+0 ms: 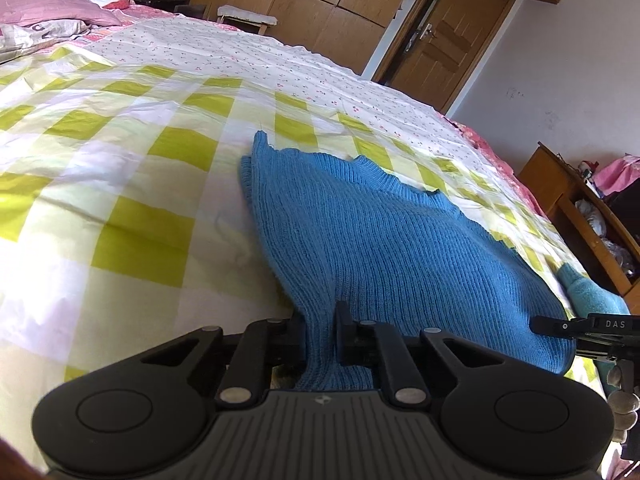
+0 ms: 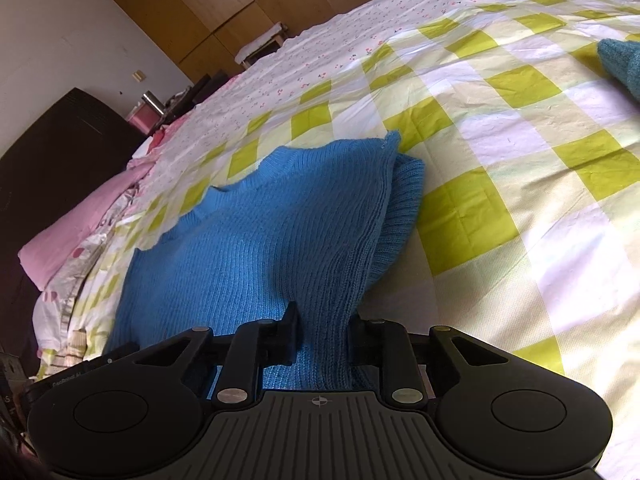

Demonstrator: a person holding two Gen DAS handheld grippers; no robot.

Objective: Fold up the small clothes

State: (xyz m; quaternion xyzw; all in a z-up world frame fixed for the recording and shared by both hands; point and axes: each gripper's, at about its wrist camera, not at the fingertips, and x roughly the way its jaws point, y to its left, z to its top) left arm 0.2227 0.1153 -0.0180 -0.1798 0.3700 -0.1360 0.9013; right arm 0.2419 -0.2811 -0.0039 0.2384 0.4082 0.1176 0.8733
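The small blue ribbed-knit sweater (image 1: 384, 240) lies spread on the green-and-white checked bedspread (image 1: 132, 216), neckline pointing toward the far edge of the bed, with its near hem lifted off the cover. The left gripper (image 1: 320, 332) has its jaws closed down on a bunched fold of that hem, and the right gripper (image 2: 324, 332) is pinching the other side of the same hem the same way, so both have a real grip and the knit rises in two ridges toward them.

Looks to me like the bottom-to-top fold is the step in hand. To do it well, I'd keep both grippers level with each other and carry the hem forward together so the crease runs straight across the body. Chunky knit stretches, so don't pull the two sides apart too hard. The sleeve already tucked along the side (image 2: 400, 204) could flop out if the lift gets jerky. Aim the hem just short of the ribbed collar (image 2: 280, 160).

A second teal knit garment (image 2: 620, 64) sits well apart toward the bed's other edge, so no clash there.
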